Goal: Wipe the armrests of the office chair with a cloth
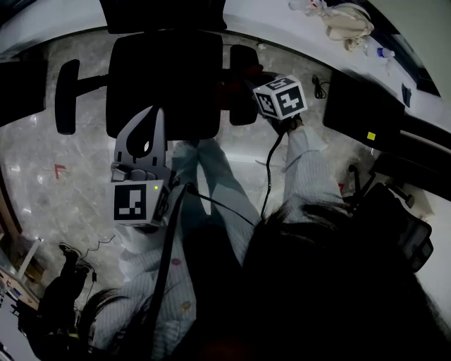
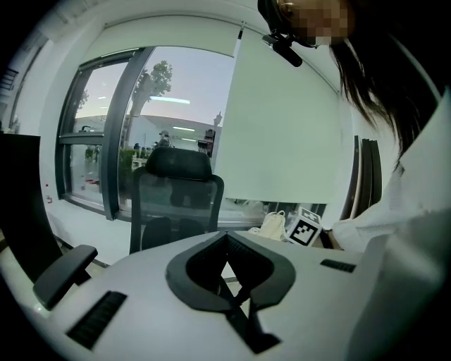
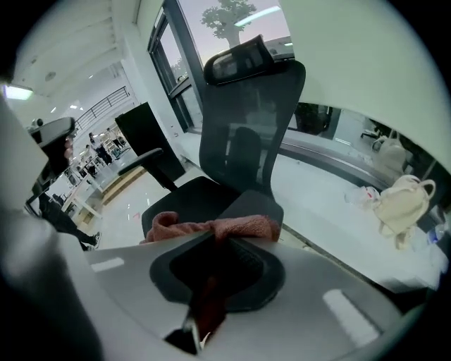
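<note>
The black office chair (image 1: 162, 84) stands in front of me. Its left armrest (image 1: 67, 95) is bare. Over the right armrest (image 1: 243, 84) my right gripper (image 1: 248, 86) is shut on a dark pink cloth (image 3: 211, 227). In the right gripper view the cloth lies bunched across the armrest pad (image 3: 254, 206) and hides the fingertips. My left gripper (image 1: 151, 123) hovers at the seat's front edge, shut with nothing in it. In the left gripper view the chair back (image 2: 176, 194) and the left armrest (image 2: 63, 271) show ahead of the left gripper (image 2: 227, 271).
A desk with a dark monitor (image 1: 359, 106) runs along the right. A cream bag (image 1: 349, 21) lies on the white sill behind the chair. Cables (image 1: 271, 162) trail from both grippers over my legs. Black shoes (image 1: 70, 257) sit on the marble floor at lower left.
</note>
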